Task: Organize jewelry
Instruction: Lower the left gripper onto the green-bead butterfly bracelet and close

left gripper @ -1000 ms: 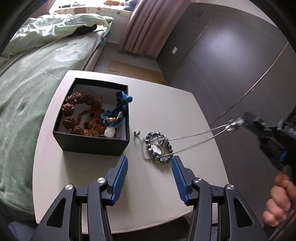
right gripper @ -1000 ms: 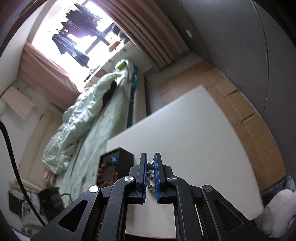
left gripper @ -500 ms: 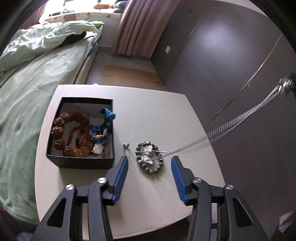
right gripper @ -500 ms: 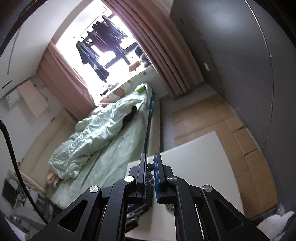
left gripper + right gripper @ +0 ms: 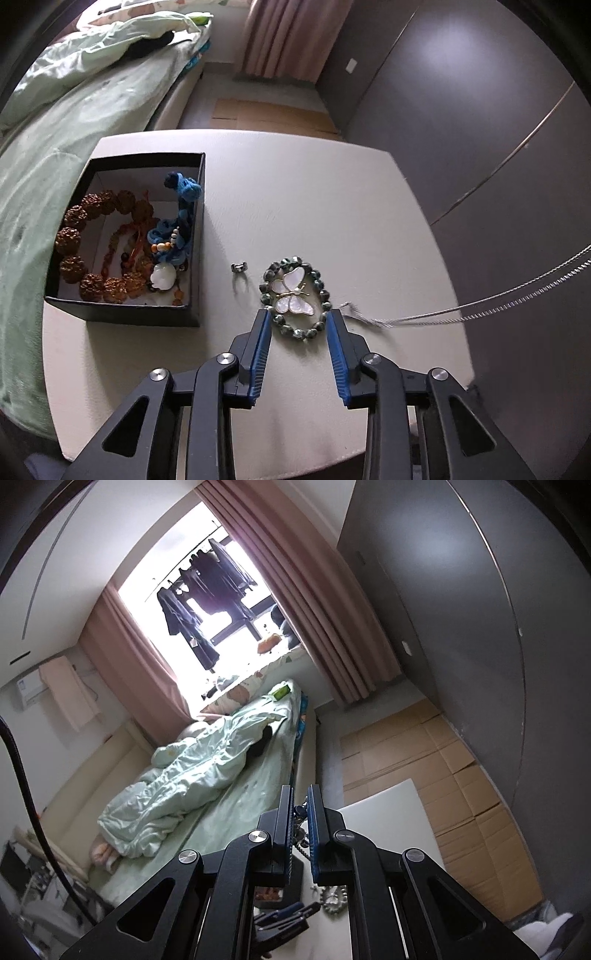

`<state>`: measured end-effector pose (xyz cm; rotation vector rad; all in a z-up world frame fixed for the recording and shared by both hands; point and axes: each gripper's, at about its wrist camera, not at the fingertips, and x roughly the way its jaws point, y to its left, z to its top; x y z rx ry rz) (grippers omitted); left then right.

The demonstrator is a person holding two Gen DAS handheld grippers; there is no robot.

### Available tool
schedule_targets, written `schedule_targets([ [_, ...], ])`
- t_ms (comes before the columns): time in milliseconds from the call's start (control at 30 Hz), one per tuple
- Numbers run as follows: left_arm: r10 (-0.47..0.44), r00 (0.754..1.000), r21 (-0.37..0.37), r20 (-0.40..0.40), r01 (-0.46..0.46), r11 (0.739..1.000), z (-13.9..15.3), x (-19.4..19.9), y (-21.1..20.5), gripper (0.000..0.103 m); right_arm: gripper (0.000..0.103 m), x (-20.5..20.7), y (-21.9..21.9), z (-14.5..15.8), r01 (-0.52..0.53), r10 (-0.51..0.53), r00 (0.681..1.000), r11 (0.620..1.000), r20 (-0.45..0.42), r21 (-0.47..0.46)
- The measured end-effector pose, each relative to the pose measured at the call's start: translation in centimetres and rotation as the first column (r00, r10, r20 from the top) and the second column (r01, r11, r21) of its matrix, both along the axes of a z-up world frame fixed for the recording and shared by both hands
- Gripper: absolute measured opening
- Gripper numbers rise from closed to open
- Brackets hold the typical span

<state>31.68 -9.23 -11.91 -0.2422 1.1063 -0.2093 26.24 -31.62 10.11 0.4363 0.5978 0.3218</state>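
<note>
A green bead bracelet lies on the white table, ringed around a white butterfly pendant. My left gripper hovers over the bracelet's near half. Its jaws are closing, the blue pads flanking the beads without pressing them. A small silver ring lies just left of the bracelet. A silver chain rises from the table to the right edge of the view. My right gripper is shut on that chain's upper end, high above the table.
A black open box at the table's left holds a brown bead bracelet, a blue cord and a white pendant. A bed with green bedding flanks the table's left. Dark wardrobe doors stand to the right.
My left gripper has come closer over the bead bracelet and its jaws have narrowed. My right gripper has risen out of the left view, pulling the chain off the bracelet to the right.
</note>
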Motion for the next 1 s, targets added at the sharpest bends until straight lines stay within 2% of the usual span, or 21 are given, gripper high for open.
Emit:
schedule_targets([
  [300,0.058,0.997,0.113,-0.051,-0.052,0.992,-2.7,0.7,-1.4,0.032,0.008,-0.1,-1.5,-2.4,0.020,-0.019,0.999,0.999,-0.049,0.032],
  [433,0.082,0.994,0.122,-0.076,-0.072,0.990,-3.8,1.0,-1.7,0.027,0.008,-0.2,-2.2,-3.2,0.034,-0.032,0.998,0.998,-0.062,0.043],
  [567,0.083,0.995,0.148,-0.061,-0.073,0.986,-3.7,1.7,-2.4,0.027,0.008,-0.3,-2.7,-3.8,0.043,-0.039,0.997,0.998,-0.074,0.050],
  [600,0.079,0.995,0.154,-0.059,-0.069,0.986,-3.7,1.8,-2.6,0.025,0.008,-0.2,-2.8,-3.9,0.043,-0.039,0.996,0.998,-0.076,0.050],
  [633,0.069,0.996,0.145,-0.060,-0.060,0.988,-3.7,1.7,-2.7,0.015,0.008,-0.3,-2.8,-4.0,0.044,-0.040,0.996,0.998,-0.079,0.050],
  [733,0.026,0.998,0.170,-0.060,-0.015,0.985,-3.6,1.6,-3.3,0.012,0.008,-0.3,-2.7,-4.2,0.043,-0.038,0.995,0.998,-0.088,0.051],
  [767,0.013,0.998,0.165,-0.061,-0.002,0.986,-3.6,1.5,-3.4,0.009,0.008,-0.3,-2.7,-4.2,0.041,-0.037,0.995,0.998,-0.090,0.052],
  [833,0.002,0.997,0.124,-0.072,0.007,0.992,-3.4,1.5,-3.0,0.009,0.008,-0.1,-2.5,-4.3,0.037,-0.031,0.995,0.998,-0.100,0.052],
  [1000,-0.021,0.999,0.084,-0.024,0.023,0.996,-0.8,1.3,-1.9,0.009,0.008,0.0,-1.9,-4.0,0.029,-0.024,0.994,0.998,-0.105,0.048],
])
